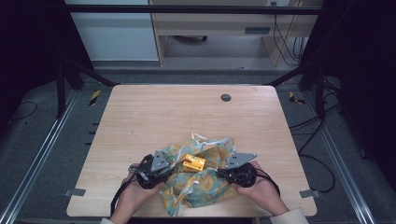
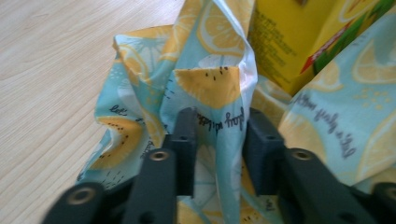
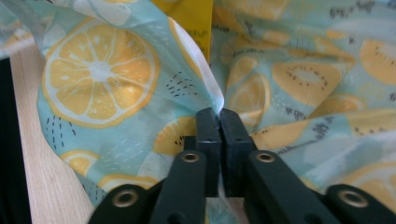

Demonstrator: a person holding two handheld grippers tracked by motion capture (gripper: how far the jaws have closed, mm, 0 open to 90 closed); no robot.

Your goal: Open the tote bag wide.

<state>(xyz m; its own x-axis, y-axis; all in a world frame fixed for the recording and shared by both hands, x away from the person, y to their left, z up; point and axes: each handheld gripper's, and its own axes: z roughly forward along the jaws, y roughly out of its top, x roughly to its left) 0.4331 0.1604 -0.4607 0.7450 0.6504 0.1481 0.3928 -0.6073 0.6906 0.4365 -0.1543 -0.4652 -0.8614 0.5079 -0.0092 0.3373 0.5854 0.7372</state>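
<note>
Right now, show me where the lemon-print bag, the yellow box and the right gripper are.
lemon-print bag (image 1: 198, 186): high view, on its crumpled near side.
yellow box (image 1: 194, 163): high view, on its top face.
right gripper (image 3: 219, 114): right gripper view, where its jaw tips pinch a bag fold.

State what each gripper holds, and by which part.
Right gripper pinches a fold of the lemon-print bag. Left gripper straddles another fold, jaws not yet pressing.

Wooden table (image 1: 140, 121), pale grain, rounded corners. Round grey grommet (image 1: 225, 97) set in its far right part. Two metal brackets at near edge: left (image 1: 74, 192), right (image 1: 309, 193). Grey floor around; yellow-black tape mark (image 1: 95, 96) far left. Cables (image 1: 287, 42) hang far right.
</note>
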